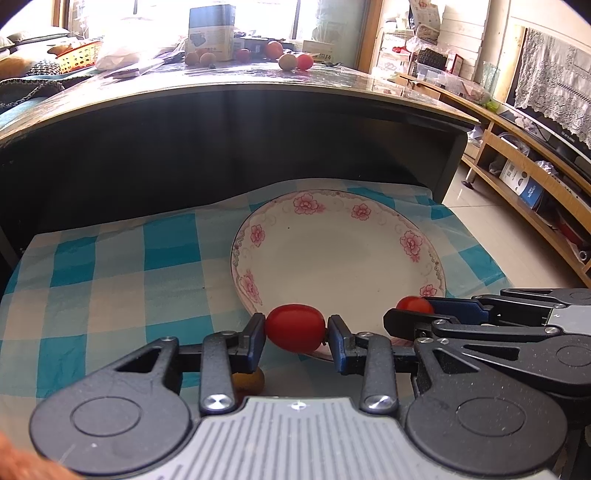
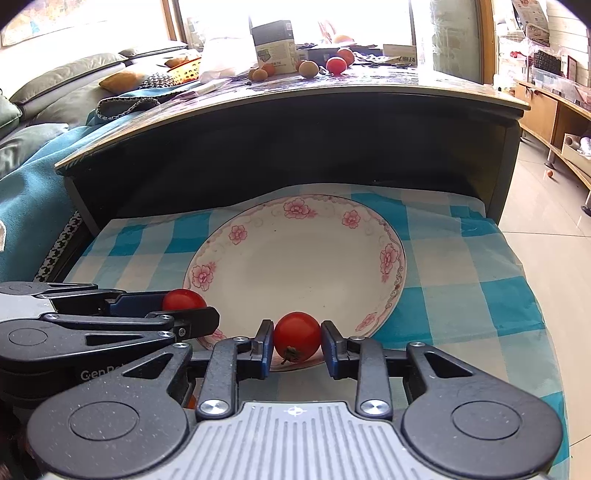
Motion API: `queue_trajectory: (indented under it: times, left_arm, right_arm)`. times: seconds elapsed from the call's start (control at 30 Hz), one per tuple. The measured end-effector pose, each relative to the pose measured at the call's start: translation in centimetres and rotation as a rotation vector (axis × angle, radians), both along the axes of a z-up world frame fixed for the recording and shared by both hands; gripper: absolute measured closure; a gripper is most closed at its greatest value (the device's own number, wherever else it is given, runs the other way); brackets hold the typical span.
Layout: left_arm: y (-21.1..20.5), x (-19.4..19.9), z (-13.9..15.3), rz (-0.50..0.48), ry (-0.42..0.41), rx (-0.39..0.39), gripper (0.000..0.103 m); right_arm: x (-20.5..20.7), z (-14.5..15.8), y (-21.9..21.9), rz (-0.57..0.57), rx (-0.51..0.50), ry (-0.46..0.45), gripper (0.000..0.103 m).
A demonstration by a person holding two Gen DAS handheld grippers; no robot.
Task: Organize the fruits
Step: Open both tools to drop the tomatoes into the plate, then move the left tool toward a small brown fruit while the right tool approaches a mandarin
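Observation:
A white plate with pink flowers (image 1: 332,254) (image 2: 295,266) lies on a blue checked cloth. My left gripper (image 1: 295,334) is shut on an oval red tomato (image 1: 295,326) above the plate's near rim; it also shows in the right wrist view (image 2: 184,306) with the tomato (image 2: 183,298). My right gripper (image 2: 297,341) is shut on a round red tomato (image 2: 297,336) over the near rim; it shows in the left wrist view (image 1: 410,314) with its tomato (image 1: 413,305). A brown fruit (image 1: 251,382) lies on the cloth under my left fingers.
The blue checked cloth (image 1: 110,266) covers a low surface under a dark table edge (image 1: 240,96). Several more fruits (image 1: 291,61) and a box (image 1: 212,33) stand on the tabletop behind. A wooden shelf unit (image 1: 535,166) runs along the right.

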State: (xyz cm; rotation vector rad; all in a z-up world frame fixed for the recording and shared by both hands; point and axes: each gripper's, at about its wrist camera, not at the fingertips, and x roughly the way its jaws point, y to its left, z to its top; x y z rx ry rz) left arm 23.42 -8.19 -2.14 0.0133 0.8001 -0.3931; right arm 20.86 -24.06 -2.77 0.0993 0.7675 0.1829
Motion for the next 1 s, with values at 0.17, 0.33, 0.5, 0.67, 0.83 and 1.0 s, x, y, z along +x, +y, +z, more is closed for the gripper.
queue_trajectory:
  times: [0.17,0.33,0.5,0.67,0.83,1.0]
  left_arm:
    - [0.1,0.1,0.0,0.005,0.003,-0.005,0.058]
    - [0.0,-0.2,0.3,-0.002,-0.015,0.004,0.058]
    - [0.1,-0.4,0.7,-0.007,-0.025,-0.001,0.058]
    - [0.3,-0.6,1.1,-0.012,-0.033,-0.001,0.057]
    - [0.2,-1.1,1.5,-0.020,-0.039,0.003,0.057]
    - [0.5,-1.7,1.9,-0.030,-0.044,0.000,0.057]
  right_arm:
    - [0.0,0.0,0.1,-0.004,-0.002,-0.001,0.076]
    - [-0.1,0.1,0.1,-0.005,-0.003,-0.007,0.076]
    - [-0.3,0.5,0.0,-0.003,0.000,-0.013,0.076]
    - [-0.8,1.0,0.1,0.001,0.001,-0.018,0.076]
    - [-1.2,1.4,0.1,0.010,0.003,-0.017,0.075]
    - [-1.8,1.7,0.0,0.026,0.001,-0.015,0.069]
